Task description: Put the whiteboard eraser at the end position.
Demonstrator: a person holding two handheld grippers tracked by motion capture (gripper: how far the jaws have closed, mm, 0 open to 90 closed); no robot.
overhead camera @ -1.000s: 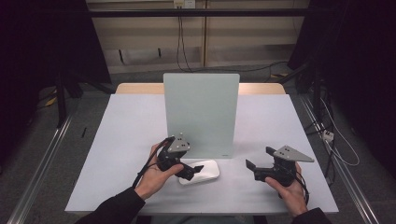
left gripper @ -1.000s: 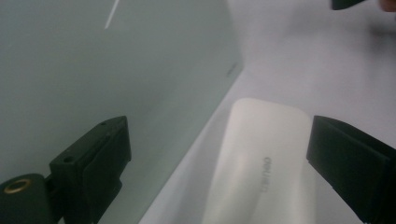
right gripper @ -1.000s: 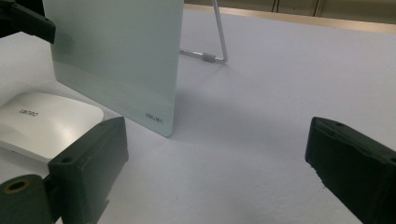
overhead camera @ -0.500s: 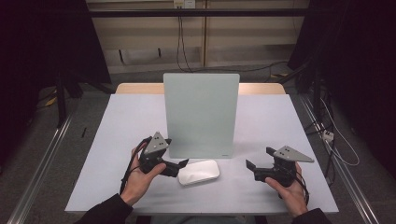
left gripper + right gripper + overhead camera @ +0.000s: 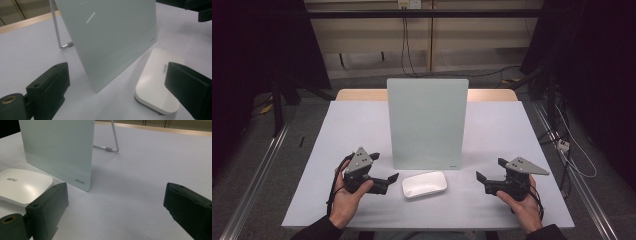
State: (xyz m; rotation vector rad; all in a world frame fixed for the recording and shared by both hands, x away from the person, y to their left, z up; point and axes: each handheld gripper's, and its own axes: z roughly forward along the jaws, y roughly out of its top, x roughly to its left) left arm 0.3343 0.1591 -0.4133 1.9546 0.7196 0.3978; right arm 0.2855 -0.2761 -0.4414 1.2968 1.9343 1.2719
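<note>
White tabletop (image 5: pixel 337 130), both my tongs low at its near edge.
Left gripper (image 5: pixel 388 181) gapes wide just beside the flat white device (image 5: pixel 424 184); right gripper (image 5: pixel 482 182) gapes too, well apart from it. Behind stands the pale glass board (image 5: pixel 427 122), propped upright.

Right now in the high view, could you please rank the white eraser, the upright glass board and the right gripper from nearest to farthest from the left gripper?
1. white eraser, just beside the left gripper.
2. upright glass board, behind it.
3. right gripper, across the table.
</note>
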